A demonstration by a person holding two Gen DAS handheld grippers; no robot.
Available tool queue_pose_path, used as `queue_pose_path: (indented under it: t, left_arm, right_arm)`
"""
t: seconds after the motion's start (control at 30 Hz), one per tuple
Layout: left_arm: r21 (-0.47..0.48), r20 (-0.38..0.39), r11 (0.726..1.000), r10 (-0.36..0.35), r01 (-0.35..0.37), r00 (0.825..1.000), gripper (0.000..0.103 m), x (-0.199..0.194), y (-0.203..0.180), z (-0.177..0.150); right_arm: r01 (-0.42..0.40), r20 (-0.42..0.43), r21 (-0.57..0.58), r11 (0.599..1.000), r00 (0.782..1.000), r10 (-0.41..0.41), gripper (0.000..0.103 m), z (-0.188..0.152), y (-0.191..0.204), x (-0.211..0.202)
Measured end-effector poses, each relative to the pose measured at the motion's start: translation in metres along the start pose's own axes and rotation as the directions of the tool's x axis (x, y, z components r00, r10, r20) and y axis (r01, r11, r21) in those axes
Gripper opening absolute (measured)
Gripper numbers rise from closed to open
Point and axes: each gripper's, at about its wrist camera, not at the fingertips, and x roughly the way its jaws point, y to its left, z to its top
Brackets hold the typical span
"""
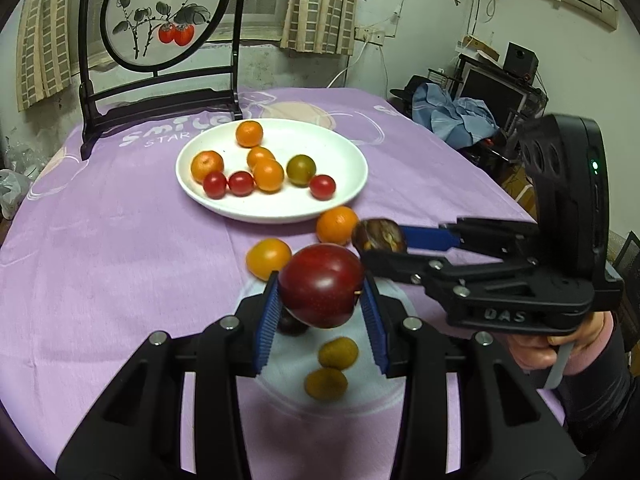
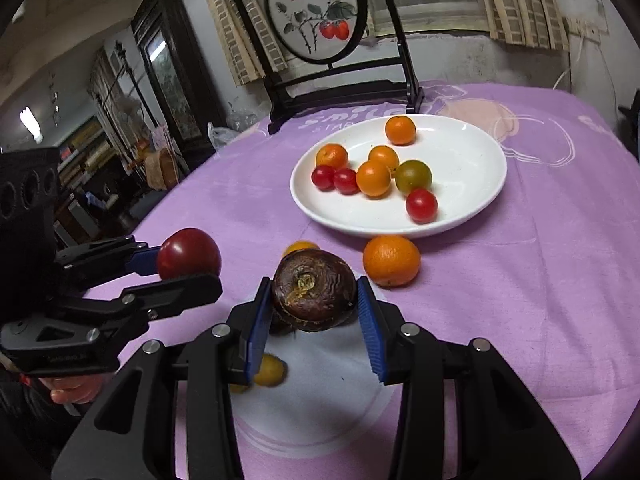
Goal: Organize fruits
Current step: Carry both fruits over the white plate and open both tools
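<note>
My left gripper (image 1: 320,280) is shut on a dark red plum (image 1: 320,286), lifted above a near white plate (image 1: 360,400). Two small yellow-green fruits (image 1: 332,368) and a dark fruit (image 1: 292,324) lie on that plate. Close on the right, my right gripper (image 2: 314,284) is shut on a wrinkled brown fruit (image 2: 314,292); the left wrist view shows this brown fruit (image 1: 379,236) too. A far white plate (image 1: 272,216) holds several oranges, three cherry tomatoes and a green fruit. Two oranges (image 1: 338,224) (image 1: 268,258) rest loose on the purple cloth between the plates.
A framed round painting on a black stand (image 1: 160,20) rises behind the far plate. A person's hand (image 1: 560,344) grips the right tool's handle. The round table's edge curves away on the right, with clutter and a monitor (image 1: 492,88) beyond it.
</note>
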Motion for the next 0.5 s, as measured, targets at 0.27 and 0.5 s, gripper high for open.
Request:
queue_pose_path:
  t: [0.27,0.5]
  left_arm:
    - [-0.075,0.036,0.994,0.076,-0.073,0.996,0.04,0.025,0.046,0.074]
    - [-0.174,-0.045,0.969,0.173,-0.178,0.984,0.04,0.121,0.083,0.141]
  right_arm:
    - [0.176,0.14,0.151,0.973,0.97,-0.197,0.042,0.083,-0.051,0.023]
    - [0.256,-0.009,0.227,0.94,0.965,-0.261,0.042,0.115,-0.108,0.096]
